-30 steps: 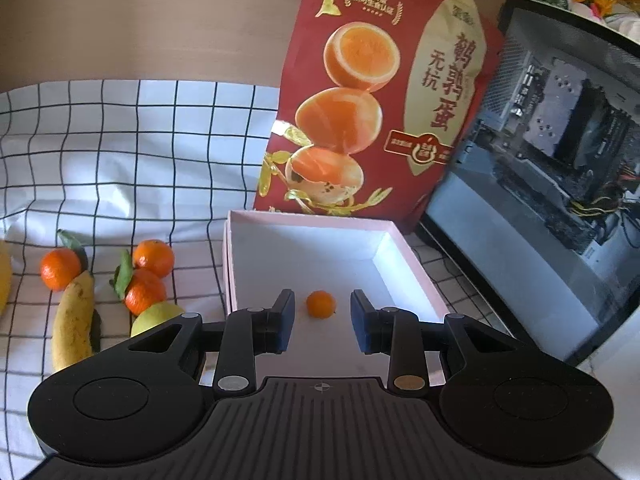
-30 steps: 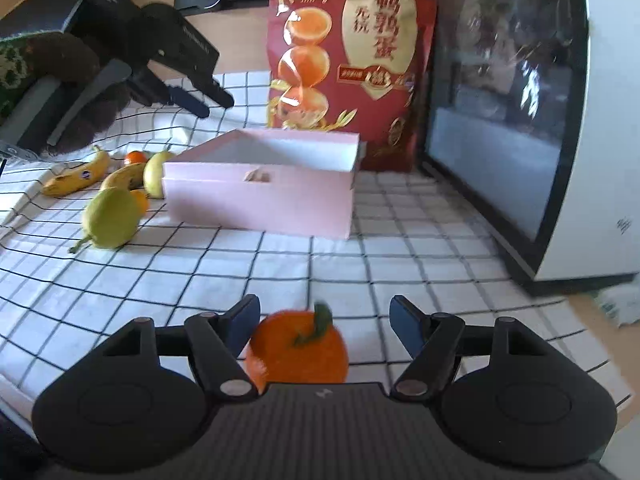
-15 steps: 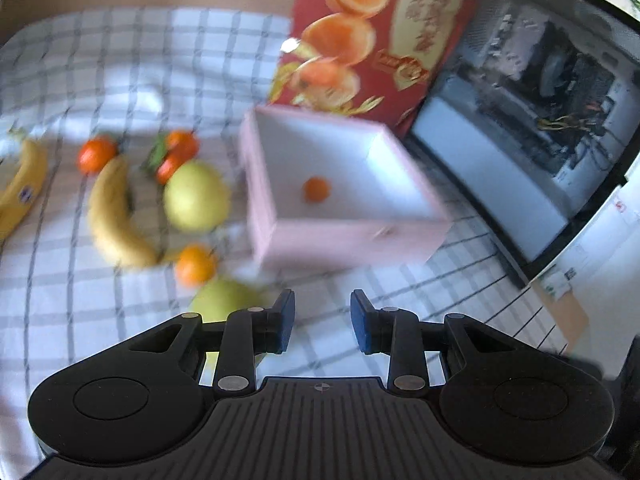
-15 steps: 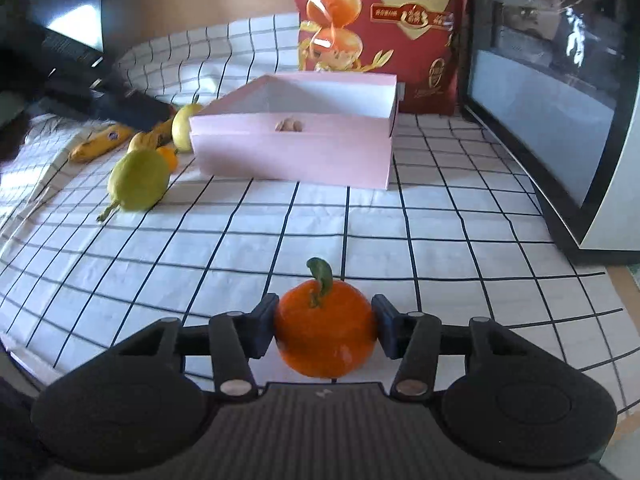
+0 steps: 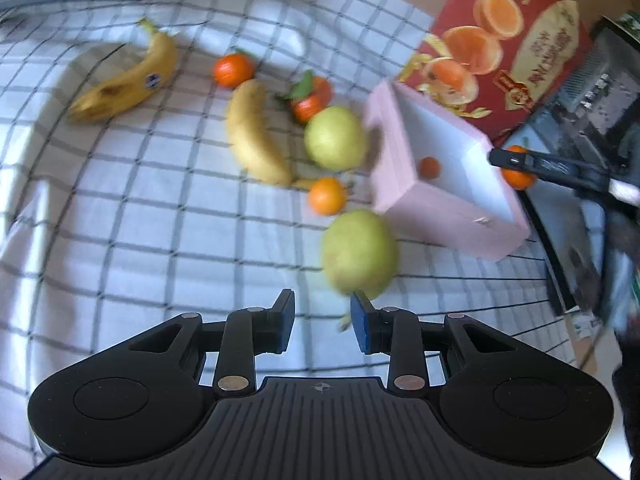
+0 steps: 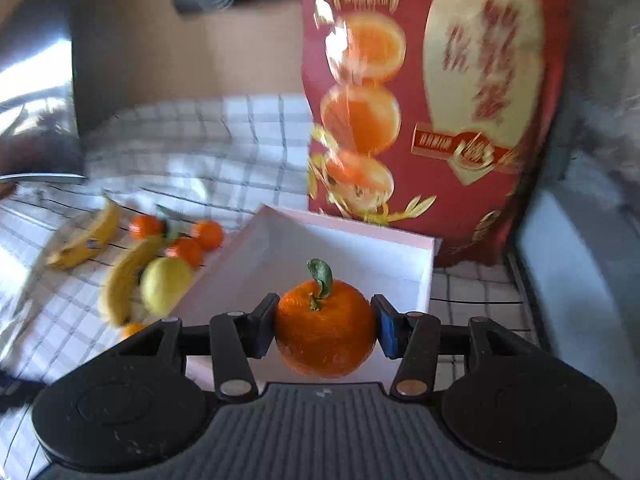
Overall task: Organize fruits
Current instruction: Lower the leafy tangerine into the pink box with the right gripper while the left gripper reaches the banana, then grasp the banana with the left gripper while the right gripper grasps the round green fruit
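Clamped between the fingers of the right gripper [image 6: 325, 330] is a leafy mandarin [image 6: 325, 327], which is held above the near part of the pink box [image 6: 416, 240]. No fruit is held by the left gripper [image 5: 322, 325], whose fingers are parted above the checked cloth [image 5: 120, 216], with a green pear [image 5: 359, 251] lying just beyond them. A smaller mandarin [image 5: 429, 167] is seen inside the box in the left wrist view. On the black-and-white grid tablecloth beside the box are laid two bananas [image 5: 256, 132], a second pear [image 5: 335, 138] and several more mandarins [image 5: 327, 196]. A red snack bag [image 6: 436, 112] printed with halved eggs is stood upright behind the box. A glass-sided computer case [image 5: 592, 92] is placed at the right edge of the cloth. Brown board is seen behind the cloth; both views are blurred.
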`<control>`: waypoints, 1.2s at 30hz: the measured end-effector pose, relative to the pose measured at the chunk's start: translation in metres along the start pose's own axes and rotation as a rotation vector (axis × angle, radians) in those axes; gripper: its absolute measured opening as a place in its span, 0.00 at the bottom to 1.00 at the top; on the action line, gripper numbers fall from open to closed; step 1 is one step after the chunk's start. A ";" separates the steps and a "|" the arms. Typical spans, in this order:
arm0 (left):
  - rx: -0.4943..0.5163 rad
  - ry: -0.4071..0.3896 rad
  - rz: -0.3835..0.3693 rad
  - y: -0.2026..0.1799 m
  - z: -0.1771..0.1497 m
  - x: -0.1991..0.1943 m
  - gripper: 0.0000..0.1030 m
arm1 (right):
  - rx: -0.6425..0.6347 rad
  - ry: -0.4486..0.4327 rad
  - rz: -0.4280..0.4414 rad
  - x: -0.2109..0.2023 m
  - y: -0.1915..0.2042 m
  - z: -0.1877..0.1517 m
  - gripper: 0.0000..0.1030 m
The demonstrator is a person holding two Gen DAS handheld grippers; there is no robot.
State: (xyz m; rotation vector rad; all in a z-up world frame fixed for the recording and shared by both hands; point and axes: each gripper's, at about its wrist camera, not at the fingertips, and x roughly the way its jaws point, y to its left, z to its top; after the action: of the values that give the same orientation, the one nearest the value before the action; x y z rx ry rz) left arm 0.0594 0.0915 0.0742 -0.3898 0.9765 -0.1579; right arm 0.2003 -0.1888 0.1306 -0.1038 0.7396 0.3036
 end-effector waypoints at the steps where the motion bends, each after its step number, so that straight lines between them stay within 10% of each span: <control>1: -0.015 -0.001 0.012 0.006 -0.002 -0.002 0.33 | 0.008 0.043 -0.007 0.019 -0.001 0.006 0.48; 7: -0.099 0.007 0.081 0.035 -0.007 -0.003 0.33 | 0.114 0.200 -0.045 0.080 -0.011 -0.004 0.48; 23: -0.033 -0.107 0.100 0.016 0.053 0.027 0.33 | -0.095 -0.092 -0.087 -0.016 0.036 -0.027 0.56; 36: -0.009 -0.101 0.260 0.024 0.144 0.094 0.37 | -0.039 -0.068 -0.060 -0.055 0.069 -0.101 0.56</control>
State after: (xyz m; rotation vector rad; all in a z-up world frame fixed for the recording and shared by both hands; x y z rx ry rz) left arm 0.2296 0.1212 0.0638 -0.2728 0.9192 0.1010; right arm 0.0754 -0.1558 0.0938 -0.1515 0.6616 0.2630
